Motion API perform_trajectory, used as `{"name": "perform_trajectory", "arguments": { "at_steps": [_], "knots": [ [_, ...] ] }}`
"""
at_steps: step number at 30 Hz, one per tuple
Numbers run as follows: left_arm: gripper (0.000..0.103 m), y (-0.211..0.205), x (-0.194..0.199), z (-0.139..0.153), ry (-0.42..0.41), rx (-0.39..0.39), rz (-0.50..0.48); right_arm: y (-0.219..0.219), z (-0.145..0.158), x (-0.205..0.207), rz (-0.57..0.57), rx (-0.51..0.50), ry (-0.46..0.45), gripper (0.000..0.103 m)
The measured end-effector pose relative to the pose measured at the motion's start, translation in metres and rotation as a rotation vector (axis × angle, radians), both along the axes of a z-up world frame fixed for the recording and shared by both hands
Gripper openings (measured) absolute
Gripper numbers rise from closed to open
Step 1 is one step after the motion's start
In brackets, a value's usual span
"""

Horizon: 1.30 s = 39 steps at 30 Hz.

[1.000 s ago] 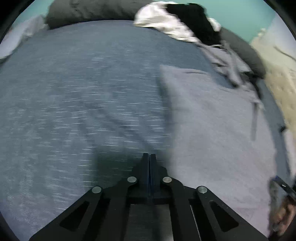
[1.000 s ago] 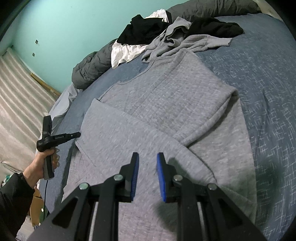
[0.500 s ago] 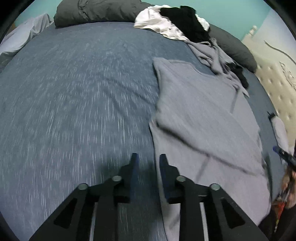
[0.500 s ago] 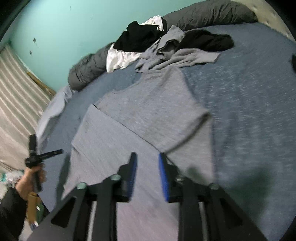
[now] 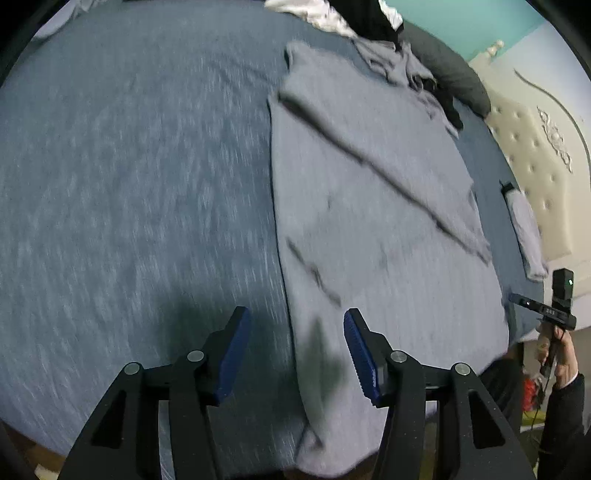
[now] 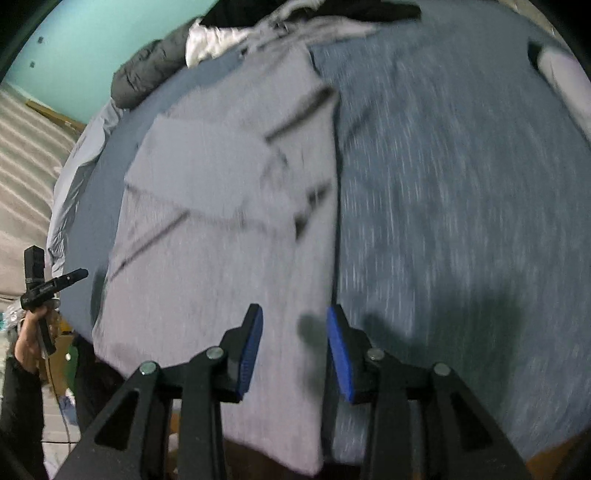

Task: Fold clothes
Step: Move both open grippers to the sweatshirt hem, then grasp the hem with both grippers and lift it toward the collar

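Observation:
A grey garment (image 5: 373,206) lies flat on the blue bed (image 5: 129,184), both sides folded inward, its hem at the near bed edge. It also shows in the right wrist view (image 6: 221,229). My left gripper (image 5: 295,332) is open and empty, hovering over the garment's left edge near the hem. My right gripper (image 6: 293,328) is open and empty, hovering over the garment's right edge near the hem. Each gripper shows small in the other's view: the right gripper (image 5: 543,306) and the left gripper (image 6: 51,282).
A pile of black, white and grey clothes (image 6: 258,26) and dark pillows (image 6: 147,70) lie at the bed's far side. A padded headboard (image 5: 532,158) and a small folded grey item (image 5: 528,229) are on the right. The blue bedspread (image 6: 461,184) spreads right of the garment.
Both grippers have opened wider and moved down toward the garment's hem at the near bed edge. The left gripper went from shut to open. The garment has stayed in place.

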<state>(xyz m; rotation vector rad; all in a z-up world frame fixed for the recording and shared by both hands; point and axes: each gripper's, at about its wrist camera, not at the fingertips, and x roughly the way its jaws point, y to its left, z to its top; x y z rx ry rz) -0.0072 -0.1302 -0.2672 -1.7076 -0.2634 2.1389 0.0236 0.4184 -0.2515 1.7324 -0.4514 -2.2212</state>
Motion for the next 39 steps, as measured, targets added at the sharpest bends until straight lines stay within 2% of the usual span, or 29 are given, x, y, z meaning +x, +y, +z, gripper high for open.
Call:
{"name": "perform_trajectory", "arguments": {
  "at_steps": [2, 11, 24, 25, 27, 28, 29, 30, 31, 33, 39],
  "knots": [
    [0.058, 0.002, 0.013, -0.005, -0.032, 0.011, -0.013, 0.002, -0.008, 0.014, -0.008, -0.005, -0.034, 0.044],
    [0.058, 0.007, 0.05, -0.022, -0.123, 0.037, -0.053, -0.004, -0.018, 0.05, 0.028, -0.007, -0.102, 0.047],
    [0.056, 0.008, 0.073, -0.039, -0.17, 0.065, -0.106, -0.008, -0.025, 0.058, 0.056, -0.061, -0.123, 0.046],
    [0.054, 0.009, 0.075, -0.04, -0.17, 0.065, -0.115, -0.009, -0.026, 0.059, 0.062, -0.065, -0.125, 0.046],
    [0.033, 0.01, 0.079, -0.041, -0.166, 0.058, -0.137, -0.011, -0.027, 0.06, 0.073, -0.071, -0.127, 0.042],
    [0.029, 0.011, 0.08, -0.042, -0.164, 0.055, -0.148, -0.012, -0.027, 0.06, 0.079, -0.07, -0.125, 0.035],
    [0.02, 0.012, 0.082, -0.042, -0.158, 0.05, -0.157, -0.012, -0.027, 0.061, 0.085, -0.069, -0.123, 0.032],
    [0.012, 0.012, 0.083, -0.04, -0.148, 0.047, -0.163, -0.013, -0.027, 0.062, 0.09, -0.07, -0.12, 0.024],
    [0.009, 0.012, 0.083, -0.035, -0.136, 0.05, -0.167, -0.013, -0.026, 0.063, 0.095, -0.071, -0.114, 0.013],
    [0.007, 0.01, 0.083, -0.023, -0.11, 0.071, -0.17, -0.015, -0.021, 0.065, 0.111, -0.074, -0.096, 0.006],
    [0.006, 0.009, 0.066, 0.016, -0.037, 0.106, -0.165, -0.015, 0.008, 0.056, 0.116, -0.134, -0.035, 0.004]
  ]
}}
